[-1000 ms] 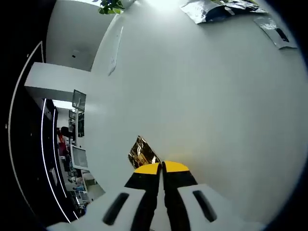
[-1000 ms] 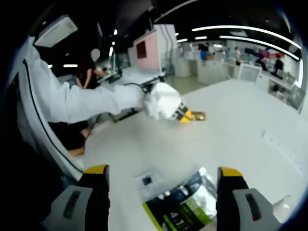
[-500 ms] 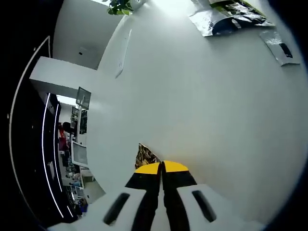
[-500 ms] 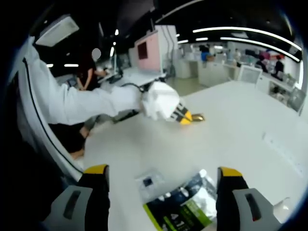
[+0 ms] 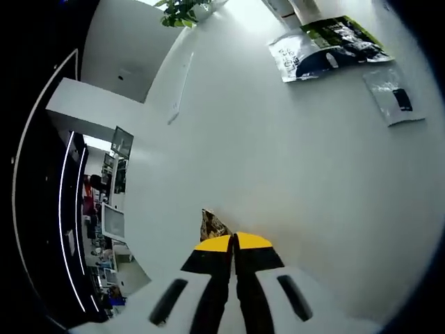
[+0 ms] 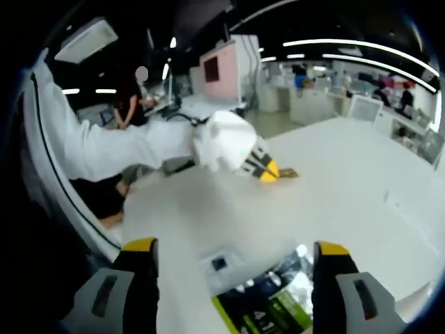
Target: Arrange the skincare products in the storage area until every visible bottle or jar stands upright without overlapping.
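Your left gripper (image 5: 234,240) is clenched on a gold foil sachet (image 5: 213,225) near the table (image 5: 278,160) edge. Your right gripper (image 6: 235,259) is spread wide over a green-black pouch (image 6: 272,311) and clear packet (image 6: 221,264); its view shows your white sleeve (image 6: 104,147), the left view a plant (image 5: 182,10).

The dark-and-green pouch (image 6: 274,309) on the white table (image 6: 348,188) bears large pale digits at its lower edge in the right gripper view, seemingly "41", partly cut off; its smaller print is too blurred to read.
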{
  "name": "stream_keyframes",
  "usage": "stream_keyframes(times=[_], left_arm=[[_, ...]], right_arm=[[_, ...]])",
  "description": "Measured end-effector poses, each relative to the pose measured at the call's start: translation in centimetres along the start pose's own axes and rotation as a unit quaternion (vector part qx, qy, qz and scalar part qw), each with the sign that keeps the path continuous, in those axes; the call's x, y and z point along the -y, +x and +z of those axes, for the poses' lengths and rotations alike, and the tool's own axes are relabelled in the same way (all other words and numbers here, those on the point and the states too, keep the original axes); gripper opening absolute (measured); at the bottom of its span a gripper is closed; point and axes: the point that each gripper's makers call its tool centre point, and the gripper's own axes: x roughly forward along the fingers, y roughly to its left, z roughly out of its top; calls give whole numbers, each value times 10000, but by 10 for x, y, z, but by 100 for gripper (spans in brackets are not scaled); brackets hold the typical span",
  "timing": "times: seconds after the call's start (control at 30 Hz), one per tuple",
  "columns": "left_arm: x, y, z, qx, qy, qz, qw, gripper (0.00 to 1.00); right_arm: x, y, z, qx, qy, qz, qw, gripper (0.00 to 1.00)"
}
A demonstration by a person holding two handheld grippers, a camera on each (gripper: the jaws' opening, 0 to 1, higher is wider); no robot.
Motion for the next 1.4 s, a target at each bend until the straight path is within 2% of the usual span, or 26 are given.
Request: stream_keyframes(times=[0.1, 0.3, 0.8, 0.93, 1.17, 1.27, 1.4], left_arm=[[3, -3, 4, 36, -12, 1, 10000, 7], [12, -8, 9, 91, -64, -51, 9999, 7], [31, -28, 27, 270, -288, -16, 9992, 7], [39, -34, 32, 330, -404, -12, 9986, 7], [49, -46, 36, 400, -601, 60, 9974, 7], [53, -50, 38, 410, -642, 74, 9971, 7], [60, -56, 46, 479, -700, 82, 9964, 7]], right_arm=[[0, 1, -1, 11, 46, -44, 10000, 91], [-1, 4, -14, -205, -78, -152, 9996, 91], [-7, 14, -25, -193, 37, -198, 9996, 87], [-3, 16, -27, -92, 240, -353, 9990, 81], [-1, 18, -34, -163, 282, -445, 9985, 75], [0, 19, -32, -77, 289, -535, 9981, 72], [2, 21, -28, 173, 626, -579, 9962, 70]])
